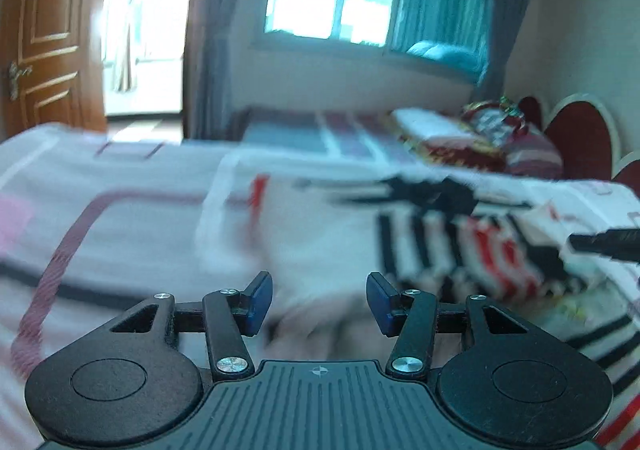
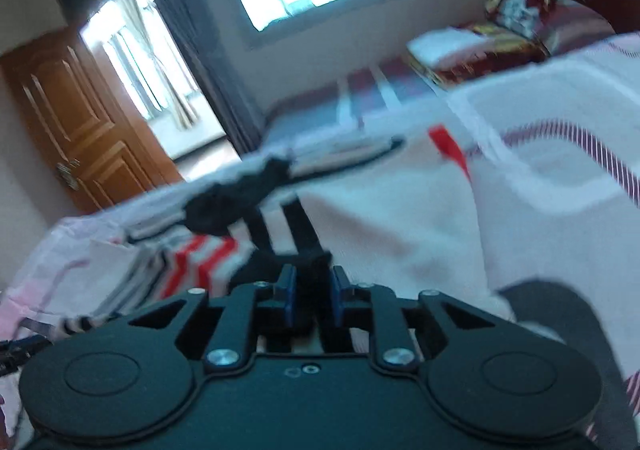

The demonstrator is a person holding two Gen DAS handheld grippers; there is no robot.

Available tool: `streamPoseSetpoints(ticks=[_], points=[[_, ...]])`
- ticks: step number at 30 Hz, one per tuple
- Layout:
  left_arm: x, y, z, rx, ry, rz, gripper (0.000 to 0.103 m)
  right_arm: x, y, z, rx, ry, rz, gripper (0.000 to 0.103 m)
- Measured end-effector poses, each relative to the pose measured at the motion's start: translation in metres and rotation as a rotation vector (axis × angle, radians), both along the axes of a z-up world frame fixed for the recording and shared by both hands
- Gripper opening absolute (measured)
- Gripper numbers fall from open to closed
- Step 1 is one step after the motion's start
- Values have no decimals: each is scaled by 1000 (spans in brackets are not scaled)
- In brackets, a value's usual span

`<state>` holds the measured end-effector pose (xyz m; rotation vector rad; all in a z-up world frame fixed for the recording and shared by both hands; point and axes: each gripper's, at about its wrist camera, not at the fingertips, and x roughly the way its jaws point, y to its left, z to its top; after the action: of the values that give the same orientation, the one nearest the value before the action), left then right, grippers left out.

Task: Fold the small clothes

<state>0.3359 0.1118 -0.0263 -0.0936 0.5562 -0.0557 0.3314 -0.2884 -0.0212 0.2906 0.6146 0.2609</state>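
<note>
White cotton with black and red stripes: a small garment [image 1: 440, 238] lies spread on the bed [image 1: 120, 218], across the patterned bedsheet, to the right of centre in the left wrist view. The left claw [image 1: 319, 304] hangs over the pale plain part of the cloth, its blue pads [image 1: 258, 302] wide apart and gripping nothing. Further right, the right claw [image 2: 313, 300] has its jaws drawn narrow on what appears to be a dark edge of the garment, though motion blur leaves the exact bite uncertain. In the left wrist view its black tip shows at the garment's right side.

To fold cleanly, the free claw would likely do best taking the matching edge on its own side, level with the held one, so both lift together and the cloth goes over without twisting. A shallow pinch on one layer only seems wise; the bedsheet beneath could be caught too.

Open bedsheet lies left of the garment, giving room to lay the fold over. A heap of red patterned bedding [image 1: 492, 138] sits well apart toward the headboard [image 1: 580, 138]. The bed's near edge lies out of view.
</note>
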Motion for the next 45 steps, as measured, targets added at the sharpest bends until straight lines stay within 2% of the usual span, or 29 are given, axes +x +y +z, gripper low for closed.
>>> streamPoseSetpoints(ticks=[4, 8, 11, 15, 18, 19, 20, 23, 27, 31, 32, 36, 39, 43, 45], points=[[41, -33, -10, -11, 40, -38, 52, 12, 27, 4, -49, -26, 78, 19], [45, -53, -44, 76, 147, -37, 52, 13, 59, -2, -192, -44, 173, 16], [38, -46, -51, 37, 112, -51, 53, 14, 65, -26, -325, -7, 192, 13], [41, -45, -42, 61, 126, -76, 53, 17, 61, -26, -297, -16, 180, 13], [44, -39, -25, 82, 64, -66, 53, 19, 56, -16, -237, -25, 151, 22], [49, -36, -21, 82, 52, -62, 57, 21, 56, -12, -224, -39, 144, 25], [59, -30, -18, 79, 49, -58, 66, 24, 56, -10, -211, -46, 138, 27], [91, -21, -14, 99, 59, -52, 66, 40, 69, -4, -187, -51, 153, 26], [130, -10, -18, 111, 65, -54, 66, 62, 94, -7, -194, -46, 206, 24], [162, 3, -39, 90, 157, -39, 66, 78, 108, -19, -194, -10, 227, 21], [164, 2, -44, 90, 164, -42, 67, 81, 111, -24, -217, 0, 220, 18], [166, -1, -47, 97, 156, -38, 68, 85, 111, -28, -219, -14, 187, 18], [161, -6, -38, 105, 116, -46, 68, 85, 113, -21, -199, -29, 181, 23], [174, -6, -44, 107, 147, -36, 68, 87, 132, -16, -170, -55, 262, 23], [173, -3, -49, 91, 146, -36, 68, 92, 147, -22, -235, -37, 287, 21]])
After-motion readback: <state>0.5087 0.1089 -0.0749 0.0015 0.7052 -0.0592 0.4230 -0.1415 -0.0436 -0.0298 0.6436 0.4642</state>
